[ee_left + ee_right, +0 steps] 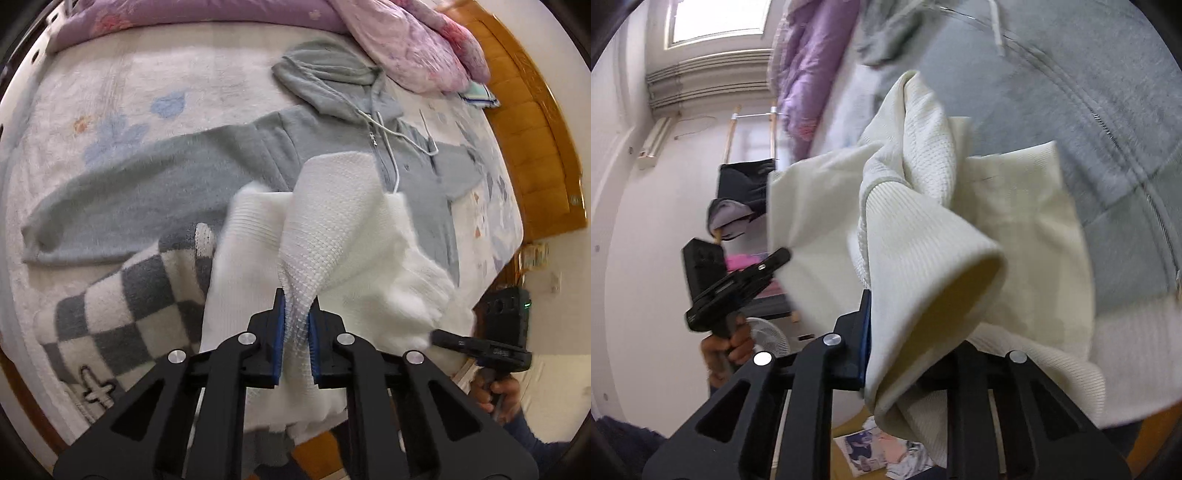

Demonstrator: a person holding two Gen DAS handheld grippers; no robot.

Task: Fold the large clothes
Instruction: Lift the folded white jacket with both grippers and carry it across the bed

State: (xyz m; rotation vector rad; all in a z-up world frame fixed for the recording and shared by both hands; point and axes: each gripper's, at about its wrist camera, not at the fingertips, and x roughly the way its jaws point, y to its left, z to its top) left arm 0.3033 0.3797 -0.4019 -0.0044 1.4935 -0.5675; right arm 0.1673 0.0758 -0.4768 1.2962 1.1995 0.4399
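Observation:
A white knit sweater (pixel 332 221) is held up over the bed. My left gripper (pixel 297 317) is shut on a bunched part of its waffle-knit cloth. My right gripper (pixel 905 306) is shut on the same white sweater (pixel 923 229), near a ribbed cuff that drapes over and hides the right finger. The right gripper also shows at the right edge of the left wrist view (pixel 480 347), and the left gripper shows in the right wrist view (pixel 738 280).
A grey zip hoodie (pixel 184 177) lies spread flat on the bed. A grey-and-white checkered garment (pixel 122 314) lies at the bed's near left. Purple quilts (pixel 406 40) are piled at the far side. A wooden bed frame (pixel 535 147) stands at right.

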